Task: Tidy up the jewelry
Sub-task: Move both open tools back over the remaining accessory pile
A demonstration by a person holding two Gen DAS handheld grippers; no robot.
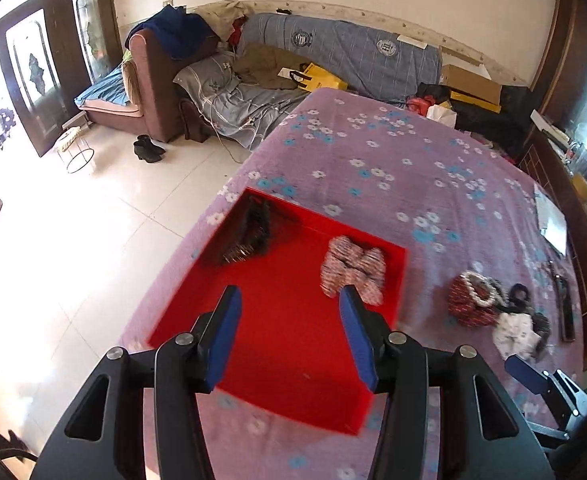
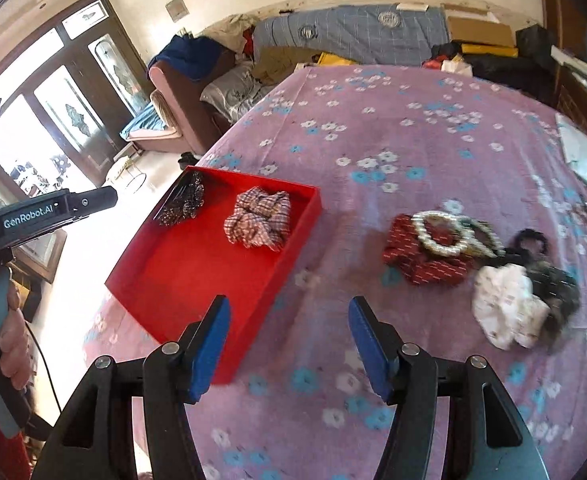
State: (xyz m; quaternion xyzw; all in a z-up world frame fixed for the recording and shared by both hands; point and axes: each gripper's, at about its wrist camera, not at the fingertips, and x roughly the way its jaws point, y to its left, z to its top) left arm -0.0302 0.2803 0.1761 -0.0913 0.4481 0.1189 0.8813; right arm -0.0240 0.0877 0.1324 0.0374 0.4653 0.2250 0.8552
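A red tray (image 1: 293,352) (image 2: 197,276) sits on the purple floral cloth at the table's left edge. In it lie a plaid scrunchie (image 1: 353,270) (image 2: 259,222) and a dark beaded piece (image 1: 251,232) (image 2: 183,200). To the right of the tray lies a pile: a red scrunchie (image 2: 421,258) (image 1: 467,304), a pearl bracelet (image 2: 439,234) (image 1: 481,290), a white scrunchie (image 2: 505,306) (image 1: 515,336) and dark hair ties (image 2: 555,284). My left gripper (image 1: 289,300) is open and empty above the tray. My right gripper (image 2: 289,312) is open and empty above the cloth beside the tray.
The table (image 2: 393,140) is covered by the floral cloth. A white sheet (image 2: 585,156) lies at its right edge, and a dark strip (image 1: 565,304) near it. A sofa with bedding (image 1: 293,64) stands behind, tiled floor (image 1: 93,220) to the left.
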